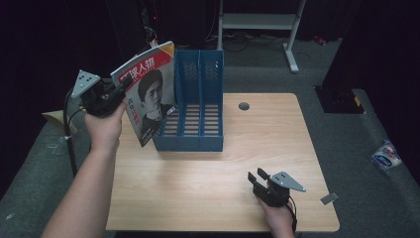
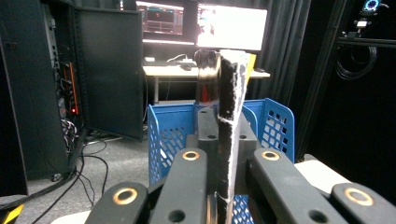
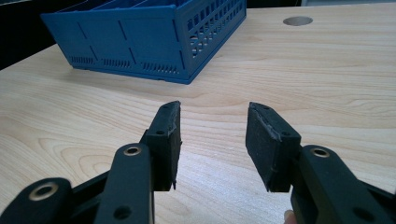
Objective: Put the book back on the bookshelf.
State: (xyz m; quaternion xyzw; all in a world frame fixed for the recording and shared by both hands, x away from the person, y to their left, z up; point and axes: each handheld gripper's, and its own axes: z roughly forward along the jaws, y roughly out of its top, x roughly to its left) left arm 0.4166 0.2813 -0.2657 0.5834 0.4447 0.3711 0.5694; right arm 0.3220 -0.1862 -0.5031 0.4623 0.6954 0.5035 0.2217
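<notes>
At the table's left edge, the left gripper (image 1: 119, 89) is clamped on the near-left edge of a magazine (image 1: 148, 91) and holds it off the table, upright and tilted, its cover toward the camera. In the left gripper view the magazine (image 2: 229, 116) shows edge-on between the two black jaws, which press against it from either side.

Just to the right of it — its lower corner touching or nearly touching the holder's left wall, which cannot be settled from here — stands the blue file holder (image 1: 195, 106), on the far left part of the wooden table (image 1: 277, 148). The holder has two slots side by side, open at the top and toward the near side, with tall perforated backs on the far side. The magazine's long axis runs from its low near corner up to its high far corner, roughly in line with the slots' depth, so the likely move is a short carry rightward and down into the left slot, the nearer of the two. The left wall's top edge is the thing to clear.

Farther right, the tabletop lies bare, with a round cable hole (image 1: 243, 105) beyond the holder. At the near right, the right gripper (image 1: 256, 176) rests low by the table's near edge, jaws apart and holding nothing, well away from the holder (image 3: 154, 39) it faces.
</notes>
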